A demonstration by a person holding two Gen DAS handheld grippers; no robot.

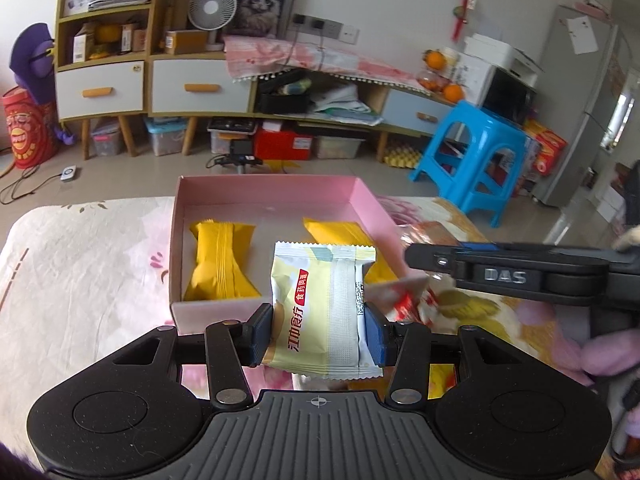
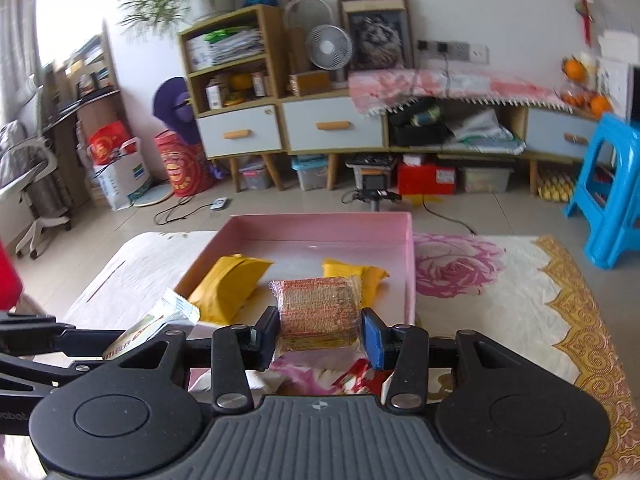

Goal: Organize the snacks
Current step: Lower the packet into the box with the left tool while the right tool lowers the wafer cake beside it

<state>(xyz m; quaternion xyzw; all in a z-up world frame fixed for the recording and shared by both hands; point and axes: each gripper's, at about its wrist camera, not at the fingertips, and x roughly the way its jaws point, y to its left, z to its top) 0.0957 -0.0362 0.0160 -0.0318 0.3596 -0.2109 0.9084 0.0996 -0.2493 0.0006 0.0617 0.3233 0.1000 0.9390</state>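
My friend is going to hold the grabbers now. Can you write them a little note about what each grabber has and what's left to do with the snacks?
Left gripper: shut on a pale yellow snack packet, held just short of the pink box.
Right gripper: shut on a clear-wrapped brown cracker pack, also at the box's near edge.
Done: two yellow packets already lie in the box, one on each side.
Left: probably set both held snacks in the box. A red and white wrapper lies on the flowered cloth by the box and may be next.
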